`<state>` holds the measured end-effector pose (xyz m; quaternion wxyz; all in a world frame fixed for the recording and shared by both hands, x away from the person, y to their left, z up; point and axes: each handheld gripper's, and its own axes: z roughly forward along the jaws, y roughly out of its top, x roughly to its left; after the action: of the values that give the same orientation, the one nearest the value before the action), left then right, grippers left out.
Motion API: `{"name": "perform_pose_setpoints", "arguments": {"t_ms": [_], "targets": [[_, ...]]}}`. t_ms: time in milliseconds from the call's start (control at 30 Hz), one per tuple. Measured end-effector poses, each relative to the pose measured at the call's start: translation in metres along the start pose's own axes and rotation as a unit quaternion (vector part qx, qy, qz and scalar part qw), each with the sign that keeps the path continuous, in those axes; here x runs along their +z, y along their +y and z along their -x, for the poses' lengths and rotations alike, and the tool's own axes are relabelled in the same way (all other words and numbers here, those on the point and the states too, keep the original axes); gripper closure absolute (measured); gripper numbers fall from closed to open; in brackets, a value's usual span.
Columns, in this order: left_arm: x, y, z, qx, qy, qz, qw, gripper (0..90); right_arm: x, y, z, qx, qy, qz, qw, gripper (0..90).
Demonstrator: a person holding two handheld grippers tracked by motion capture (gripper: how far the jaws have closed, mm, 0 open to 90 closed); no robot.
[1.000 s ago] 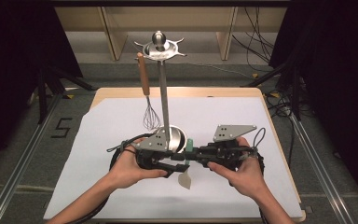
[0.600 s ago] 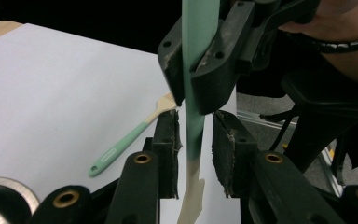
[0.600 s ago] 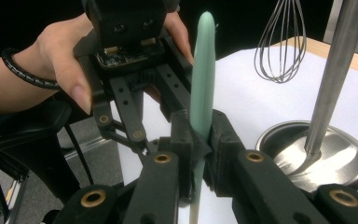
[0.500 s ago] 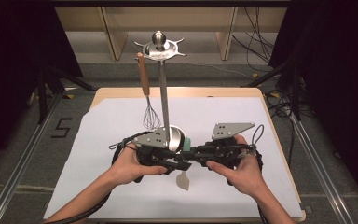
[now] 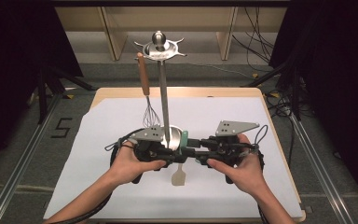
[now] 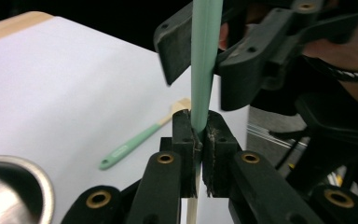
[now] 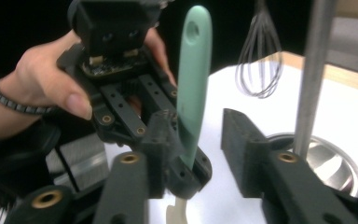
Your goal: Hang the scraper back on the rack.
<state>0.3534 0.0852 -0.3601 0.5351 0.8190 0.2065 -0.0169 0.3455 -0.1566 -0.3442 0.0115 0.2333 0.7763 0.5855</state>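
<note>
L gripper (image 6: 199, 140) clamps green spatula (image 6: 206, 60); R gripper (image 7: 200, 140) jaws just opened, spatula loose between.

Two black tools are seen, the left tool (image 5: 175, 156) and the right tool (image 5: 199, 156). Each is topped by a grey three-cornered plate dotted with small dark screws. The black jaw arms are pinned with brass-coloured rivets, and blocky black pads sit at their ends. Black cables trail from both. A dark coiled band is worn on one wrist. The forearms are bare.
</note>
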Motion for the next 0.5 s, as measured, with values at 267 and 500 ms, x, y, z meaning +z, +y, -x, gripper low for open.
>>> {"name": "perform_pose_setpoints", "arguments": {"t_ms": [267,500], "targets": [[-0.008,0.004,-0.004,0.003,0.042,0.008,0.9991,83.9,-0.014,-0.006,0.006,0.025,-0.094,0.027,0.9949,57.1],[-0.014,0.009,-0.009,0.02,0.053,0.016,0.9983,83.8,-0.018,-0.027,0.01,0.054,-0.161,-0.008,0.9854,56.7]]}}
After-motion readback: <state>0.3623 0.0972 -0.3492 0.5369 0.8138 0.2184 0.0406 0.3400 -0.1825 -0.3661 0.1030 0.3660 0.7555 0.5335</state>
